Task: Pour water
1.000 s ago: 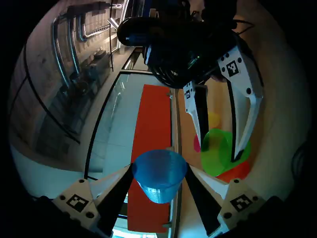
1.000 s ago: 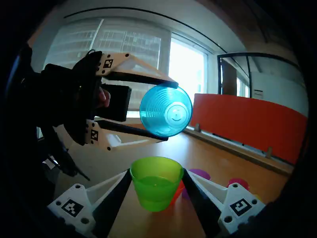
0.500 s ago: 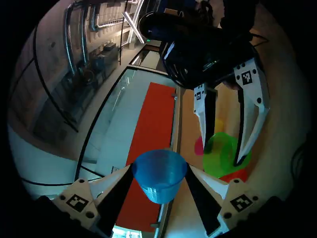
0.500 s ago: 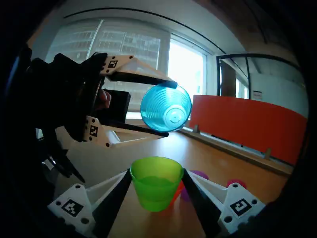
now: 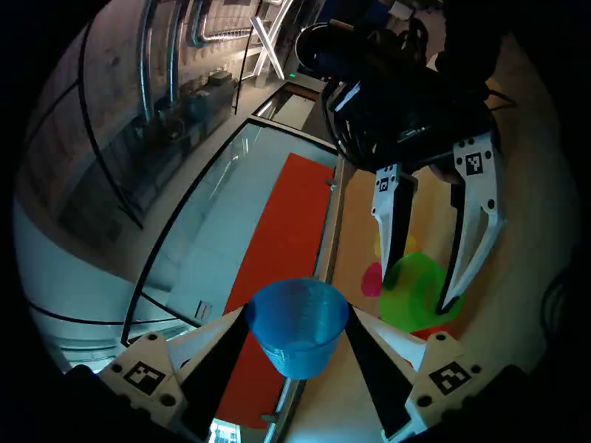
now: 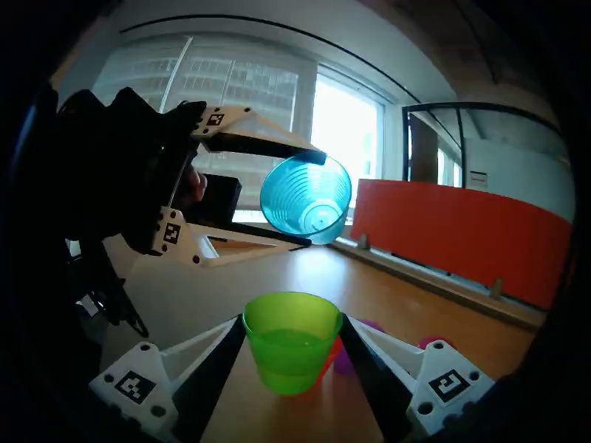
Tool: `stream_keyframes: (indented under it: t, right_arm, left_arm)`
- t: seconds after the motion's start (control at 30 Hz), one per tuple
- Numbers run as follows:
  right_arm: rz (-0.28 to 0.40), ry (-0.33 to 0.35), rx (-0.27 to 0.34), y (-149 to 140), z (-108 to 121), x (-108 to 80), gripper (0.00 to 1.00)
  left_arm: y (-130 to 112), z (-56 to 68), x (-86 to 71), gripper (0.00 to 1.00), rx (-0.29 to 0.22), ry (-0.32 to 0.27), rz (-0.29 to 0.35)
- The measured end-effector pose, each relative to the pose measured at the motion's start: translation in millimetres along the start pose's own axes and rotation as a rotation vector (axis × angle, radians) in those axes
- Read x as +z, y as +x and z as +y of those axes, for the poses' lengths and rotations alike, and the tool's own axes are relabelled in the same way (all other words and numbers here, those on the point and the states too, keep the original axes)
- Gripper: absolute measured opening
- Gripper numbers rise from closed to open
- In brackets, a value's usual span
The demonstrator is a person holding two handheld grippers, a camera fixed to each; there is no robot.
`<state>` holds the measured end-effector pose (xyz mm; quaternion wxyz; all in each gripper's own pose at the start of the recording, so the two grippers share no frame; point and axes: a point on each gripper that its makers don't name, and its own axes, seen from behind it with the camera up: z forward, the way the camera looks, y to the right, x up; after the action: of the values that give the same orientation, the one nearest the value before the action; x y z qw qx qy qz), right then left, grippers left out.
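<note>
While my left jaws clamp the tilted blue cup [image 6: 306,198] and my right jaws the green cup [image 6: 292,343], misaligned rims could spill water on the worktop [image 6: 414,310].

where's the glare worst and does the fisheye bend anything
Right gripper view: the window blows out white behind the blue cup; the green cup is sharp. Left gripper view: dimmer overall, and the fisheye bows the edges of the orange panel.
</note>
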<state>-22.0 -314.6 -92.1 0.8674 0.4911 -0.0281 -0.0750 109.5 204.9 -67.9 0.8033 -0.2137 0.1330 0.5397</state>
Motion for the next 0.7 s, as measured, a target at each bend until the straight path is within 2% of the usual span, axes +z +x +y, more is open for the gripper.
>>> stream_keyframes:
  t: [0.23, 0.7]
  right_arm:
    - [0.002, -0.006, 0.001, 1, 1, -1.3, 0.94]
    - [0.004, -0.022, 0.000, 3, 5, -4.0, 0.94]
  left_arm:
    - [-3, -0.2, 3.4, 0.88, -0.075, -0.011, 0.006]
    - [-17, -1.6, 3.2, 0.88, -0.319, -0.034, -0.007]
